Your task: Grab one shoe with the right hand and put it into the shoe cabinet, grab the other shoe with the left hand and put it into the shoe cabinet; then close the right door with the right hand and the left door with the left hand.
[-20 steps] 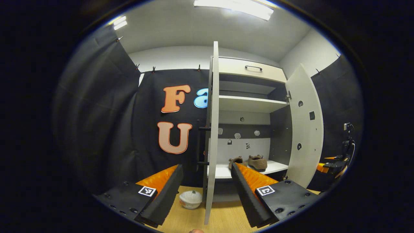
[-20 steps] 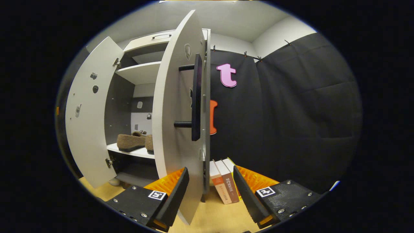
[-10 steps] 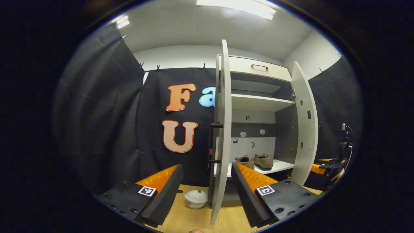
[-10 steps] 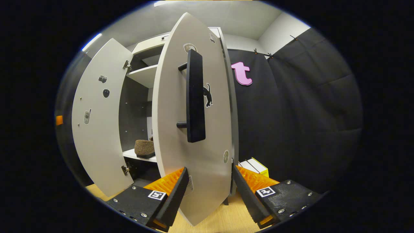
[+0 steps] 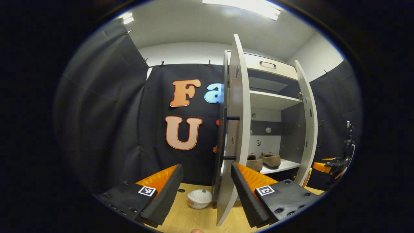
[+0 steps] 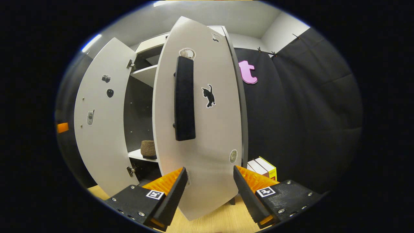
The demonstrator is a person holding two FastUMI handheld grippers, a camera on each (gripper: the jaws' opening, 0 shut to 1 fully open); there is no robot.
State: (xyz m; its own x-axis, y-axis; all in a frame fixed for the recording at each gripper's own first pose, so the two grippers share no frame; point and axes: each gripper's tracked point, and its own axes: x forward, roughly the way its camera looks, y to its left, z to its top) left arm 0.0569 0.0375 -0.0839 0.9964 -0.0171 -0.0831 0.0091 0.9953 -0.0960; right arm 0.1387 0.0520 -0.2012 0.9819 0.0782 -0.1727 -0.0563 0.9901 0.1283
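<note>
both doors swinging in, shoes already on the shelf

the 2 shoes (image 5: pixel 263 160) sit side by side on the low shelf (image 5: pixel 284 165) inside the cabinet (image 5: pixel 268 97), so the stowing is done and it's closing time. the right door (image 6: pixel 207 129) has turned a lot in the last second: where it stood almost edge-on, the right gripper view now gets its front face, handle (image 6: pixel 184 98) and cat sticker (image 6: pixel 209 95) square on. the right gripper (image 6: pixel 208 181) sits low against it, fingers apart, clamped on nothing. the left door (image 5: pixel 237 129) has come round a little too, starting to hide the near shoe; the left gripper (image 5: pixel 205 181) is wide apart, straddling the door's near edge, gripping nothing. judgement: right door part-closed, left door still well open. a white bowl (image 5: pixel 199 198) sits on the floor, left of the left door.
</note>
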